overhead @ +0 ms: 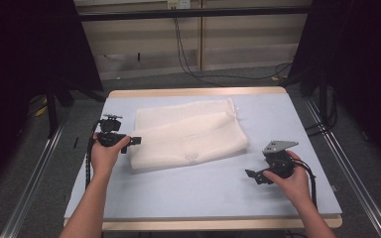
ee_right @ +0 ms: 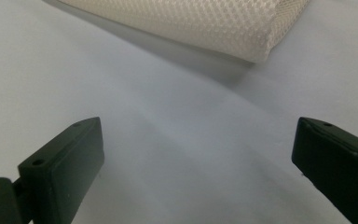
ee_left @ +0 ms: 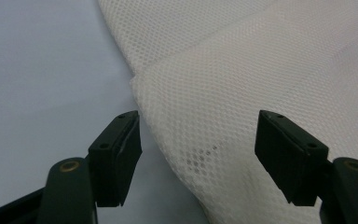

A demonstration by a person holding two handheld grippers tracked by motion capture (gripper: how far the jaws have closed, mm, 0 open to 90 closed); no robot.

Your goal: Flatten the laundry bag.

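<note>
Left gripper: black two-jaw left gripper [overhead: 135, 141] at the cloth's left edge, jaws apart, mesh between them but unpinched in the left gripper view [ee_left: 198, 156].
Right gripper: black two-jaw right gripper [overhead: 252, 175], jaws spread wide over bare tabletop, gripping nothing.
Cloth: one folded white mesh cloth [overhead: 188, 134], flat at mid-table; two layers overlap.
Table: one pale blue table [overhead: 203, 191] with a wooden rim.
Count: two grippers, one cloth.
</note>
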